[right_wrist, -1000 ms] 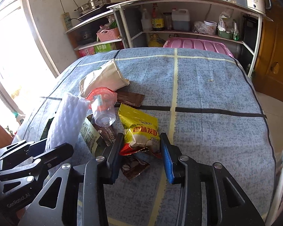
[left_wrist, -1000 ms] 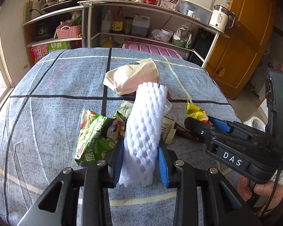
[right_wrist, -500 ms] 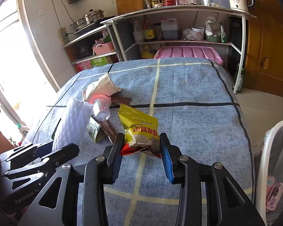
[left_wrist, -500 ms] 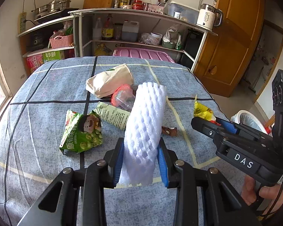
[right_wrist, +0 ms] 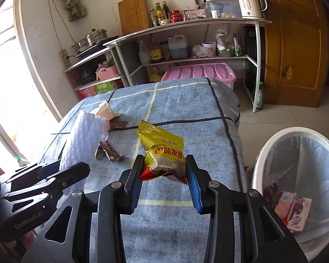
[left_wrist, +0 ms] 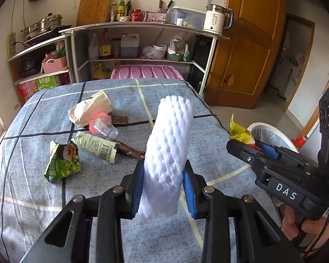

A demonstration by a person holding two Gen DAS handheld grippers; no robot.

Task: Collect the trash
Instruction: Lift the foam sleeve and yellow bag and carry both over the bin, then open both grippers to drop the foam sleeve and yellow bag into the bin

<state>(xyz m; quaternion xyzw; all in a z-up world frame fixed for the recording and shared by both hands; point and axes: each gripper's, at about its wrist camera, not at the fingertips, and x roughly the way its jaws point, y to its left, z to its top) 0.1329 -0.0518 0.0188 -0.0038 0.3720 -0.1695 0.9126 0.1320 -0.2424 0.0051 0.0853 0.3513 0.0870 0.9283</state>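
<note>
The left gripper (left_wrist: 163,188) clamps a white foam net sleeve (left_wrist: 167,151) above the blue-clothed table (left_wrist: 33,197), while the right gripper (right_wrist: 164,182) clamps a yellow snack packet (right_wrist: 162,153) beside the white trash bin (right_wrist: 300,175).

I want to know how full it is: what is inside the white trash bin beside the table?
The white trash bin has a clear liner and a few wrappers at the bottom, including a pink printed packet. The hand-held gripper's arm covers its near-left corner.
</note>
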